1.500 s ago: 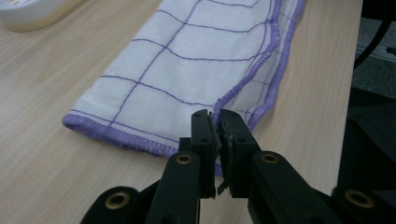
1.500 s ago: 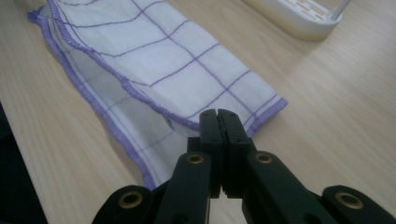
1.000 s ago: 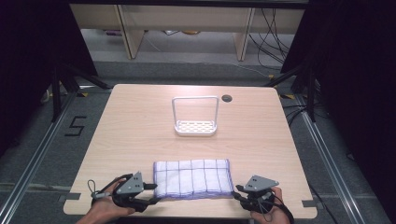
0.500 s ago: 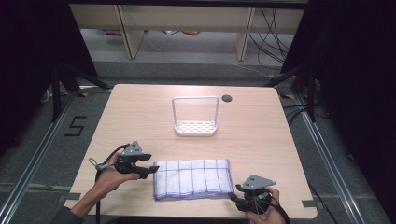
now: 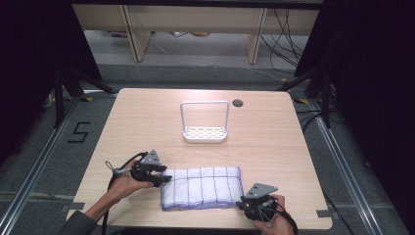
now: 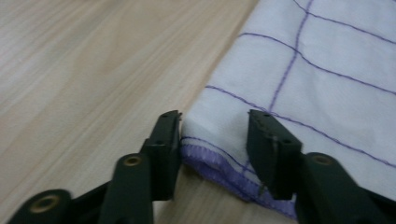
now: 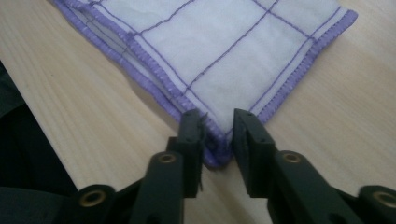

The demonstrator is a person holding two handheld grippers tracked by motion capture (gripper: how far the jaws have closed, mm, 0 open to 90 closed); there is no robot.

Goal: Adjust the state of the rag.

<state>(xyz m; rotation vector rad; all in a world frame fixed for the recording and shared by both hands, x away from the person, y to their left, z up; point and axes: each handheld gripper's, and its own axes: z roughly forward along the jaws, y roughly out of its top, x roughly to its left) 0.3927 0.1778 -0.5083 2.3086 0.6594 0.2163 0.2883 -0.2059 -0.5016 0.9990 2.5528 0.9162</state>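
- Where the folded cloth (image 5: 201, 187) lies low in the middle of the high view, on the wooden table (image 5: 147, 122), we hold a gripper at each end.
- Our left gripper (image 6: 214, 140), lower left of centre, has just been closing; its jaws straddle the hemmed corner, seemingly not pinching yet.
- Our right gripper (image 7: 218, 133), bottom right, has been closing too, jaws around the near corner; whether they grip, we cannot tell.
- A white rack (image 5: 204, 122) stands mid-frame, well apart.
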